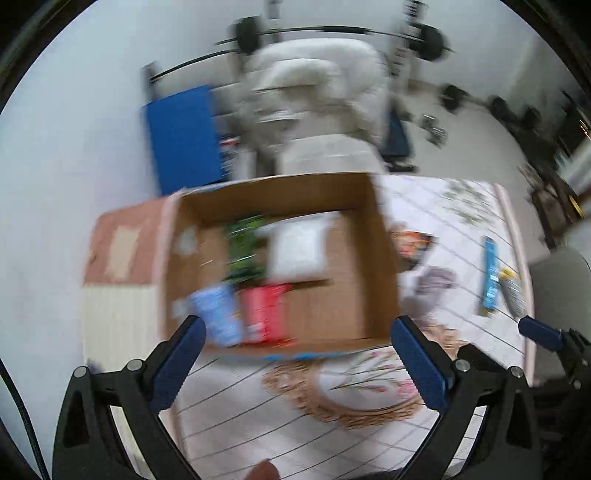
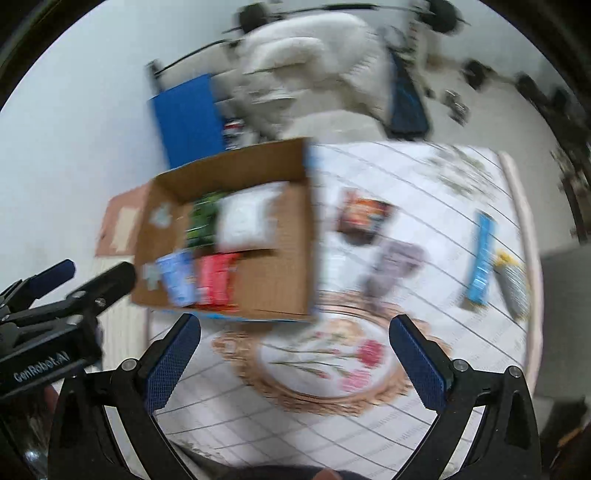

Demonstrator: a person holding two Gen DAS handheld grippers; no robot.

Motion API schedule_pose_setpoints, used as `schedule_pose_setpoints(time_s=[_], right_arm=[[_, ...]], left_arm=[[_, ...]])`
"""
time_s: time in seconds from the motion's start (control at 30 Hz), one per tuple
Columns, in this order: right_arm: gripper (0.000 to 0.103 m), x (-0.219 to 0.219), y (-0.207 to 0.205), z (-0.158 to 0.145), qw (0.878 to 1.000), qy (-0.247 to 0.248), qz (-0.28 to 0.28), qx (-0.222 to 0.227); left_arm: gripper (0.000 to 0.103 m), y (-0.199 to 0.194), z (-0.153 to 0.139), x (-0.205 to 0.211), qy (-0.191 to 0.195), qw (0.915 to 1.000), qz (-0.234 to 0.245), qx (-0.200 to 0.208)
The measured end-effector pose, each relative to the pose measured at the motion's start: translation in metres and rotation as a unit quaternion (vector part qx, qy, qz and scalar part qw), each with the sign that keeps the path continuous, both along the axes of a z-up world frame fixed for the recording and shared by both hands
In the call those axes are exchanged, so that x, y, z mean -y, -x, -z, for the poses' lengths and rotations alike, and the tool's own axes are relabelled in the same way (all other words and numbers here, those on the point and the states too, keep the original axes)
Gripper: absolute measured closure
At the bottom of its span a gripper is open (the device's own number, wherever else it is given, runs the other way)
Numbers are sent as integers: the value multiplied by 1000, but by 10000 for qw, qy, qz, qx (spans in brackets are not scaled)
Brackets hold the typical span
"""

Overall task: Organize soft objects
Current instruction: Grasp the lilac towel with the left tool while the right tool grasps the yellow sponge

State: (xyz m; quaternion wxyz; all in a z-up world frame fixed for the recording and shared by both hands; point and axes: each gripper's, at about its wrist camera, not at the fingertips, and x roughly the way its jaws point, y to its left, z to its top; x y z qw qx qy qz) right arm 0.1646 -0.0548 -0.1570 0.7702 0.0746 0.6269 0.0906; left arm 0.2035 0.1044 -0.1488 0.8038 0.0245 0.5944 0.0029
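An open cardboard box [image 1: 380, 258] [image 2: 295, 229] stands on the table's left part. Inside lie a white packet [image 1: 295, 247] [image 2: 245, 218], a green packet [image 1: 243, 247] [image 2: 201, 218], a blue packet [image 1: 216, 314] [image 2: 175, 277] and a red packet [image 1: 264, 314] [image 2: 216, 278]. On the cloth to its right lie an orange-red packet [image 2: 364, 214] [image 1: 410, 243], a grey soft thing [image 2: 397, 264] [image 1: 434, 284], a long blue packet [image 2: 480, 254] [image 1: 490, 275] and a grey-yellow item [image 2: 511, 284] [image 1: 513, 291]. My left gripper [image 1: 295, 365] is open and empty above the box's near edge. My right gripper [image 2: 295, 362] is open and empty over the floral centre. Both views are blurred.
The table wears a white quilted cloth [image 2: 424, 177] with a floral medallion [image 2: 325, 362]. A pink flap [image 1: 122, 243] lies left of the box. Behind stand a blue board [image 1: 181, 140], a cream armchair [image 1: 314, 92] and a barbell [image 1: 332, 31]. The left gripper also shows in the right wrist view [image 2: 74, 280].
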Motion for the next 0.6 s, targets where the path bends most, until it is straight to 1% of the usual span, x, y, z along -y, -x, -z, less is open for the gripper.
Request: schedule_pose_setpoints(time_s=[0.03,0.07,0.1,0.13,0.2,0.23,0.3,0.33,0.37,0.4,0.43,0.47,0.53,0.6], right_arm=[[0,18,-3,3,9999,52,123,-32],[0,47,-6,7,9994,152,305,-90],[0,80,-9,14,9983,269,499,-167],[0,104,-11,20,9970,372,634,-223],[0,159,-20,39,9924,815,845,-372],[0,179,-25,48,9905,971,883,-423],[0,221,-38,76,9848,1353,880,-648],[0,235,-42,88,9831,1447,845,-743],[0,248,-47,103,9812,1540,784,-863],[0,260,-53,120,9790,1625,692,-1022],[0,270,-57,136,9776,1646,602,-1168],[0,278,-61,150,9769,1601,564,-1299],[0,287,-63,170,9748,1572,512,-1496],[0,292,-66,187,9735,1560,417,-1621]], left_arm=[[0,-8,4,17,-28,9998,178,-9],[0,-19,13,42,-66,9989,447,-75],[0,-31,28,70,-99,9970,731,-235],[0,-40,43,91,-83,9946,940,-431],[0,-55,74,125,-42,9888,1248,-817],[1,-63,96,145,-84,9844,1405,-1055],[5,-73,130,174,-185,9773,1603,-1373],[5,-79,153,188,-244,9723,1688,-1595],[6,-81,168,197,-309,9692,1722,-1736],[12,-82,183,204,-362,9662,1751,-1857],[14,-84,201,212,-452,9618,1769,-2039],[14,-85,211,215,-486,9596,1747,-2150],[14,-87,234,220,-504,9548,1693,-2390],[14,-87,249,220,-546,9526,1614,-2520]])
